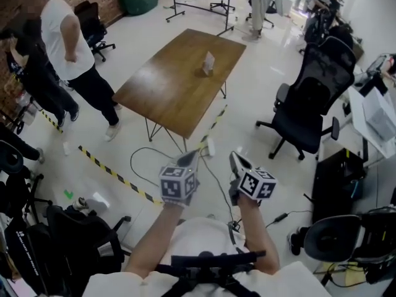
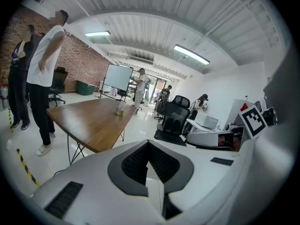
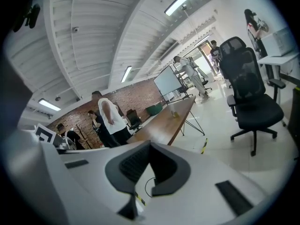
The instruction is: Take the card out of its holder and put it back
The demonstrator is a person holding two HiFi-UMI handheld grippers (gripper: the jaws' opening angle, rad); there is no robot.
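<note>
Left gripper [image 1: 190, 159]: jaws pressed together, empty, lower centre.
Right gripper [image 1: 236, 161]: jaws pressed together, empty.
Card holder [image 1: 208, 64]: on table [image 1: 167, 98], upper centre.

At 12 o'clock in the head view, the card holder [image 1: 208, 64] on the wooden table [image 1: 167, 91] is too small to tell card from stand. Both gripper views show it only as a pale speck. The tabletop hides most of the table's legs. At 3 o'clock, a white desk [image 1: 376, 113] is cut by the picture's edge, as is a black chair [image 1: 346, 240] at 4 o'clock.
</note>
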